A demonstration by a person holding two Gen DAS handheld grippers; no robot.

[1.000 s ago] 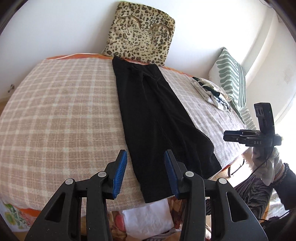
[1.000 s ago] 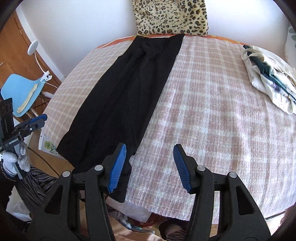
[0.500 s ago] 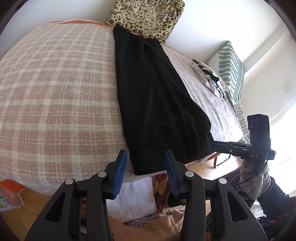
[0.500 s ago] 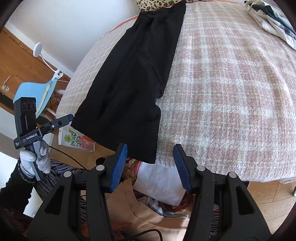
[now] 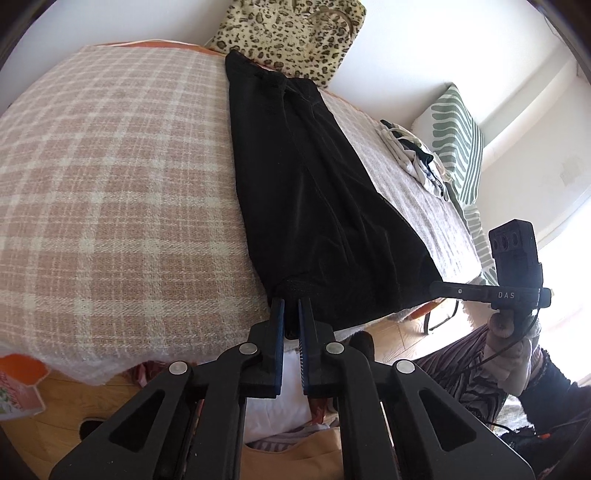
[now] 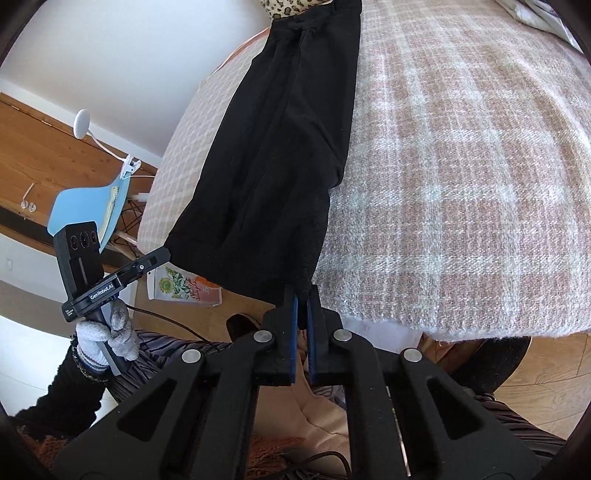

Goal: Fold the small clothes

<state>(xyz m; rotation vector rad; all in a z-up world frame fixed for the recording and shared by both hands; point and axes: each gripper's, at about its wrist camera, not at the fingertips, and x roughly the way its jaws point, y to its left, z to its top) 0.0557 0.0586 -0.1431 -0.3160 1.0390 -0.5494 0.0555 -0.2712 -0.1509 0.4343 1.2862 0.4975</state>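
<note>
Left wrist view. Left gripper (image 5: 291,308): jaws have just been closing and now pinch the near hem corner of the black garment (image 5: 310,192). Black garment: long and narrow, laid lengthwise on the checked blanket (image 5: 118,177), its hem at the near bed edge. Right gripper (image 5: 439,286): enters from the right, held by a gloved hand (image 5: 511,354), its tip at the hem's other corner. Leopard-print cushion (image 5: 291,33): against the wall, at the garment's far end. Crumpled light clothes (image 5: 413,155): far right of blanket. Green striped pillow (image 5: 458,144): beside them.

Right wrist view. Right gripper (image 6: 303,295): jaws have just been closing, pressed on the black garment (image 6: 280,147) at its near hem corner. Left gripper (image 6: 162,254): at the opposite corner, in a gloved hand (image 6: 107,336). Blue chair (image 6: 88,206): beyond the bed's left side.
</note>
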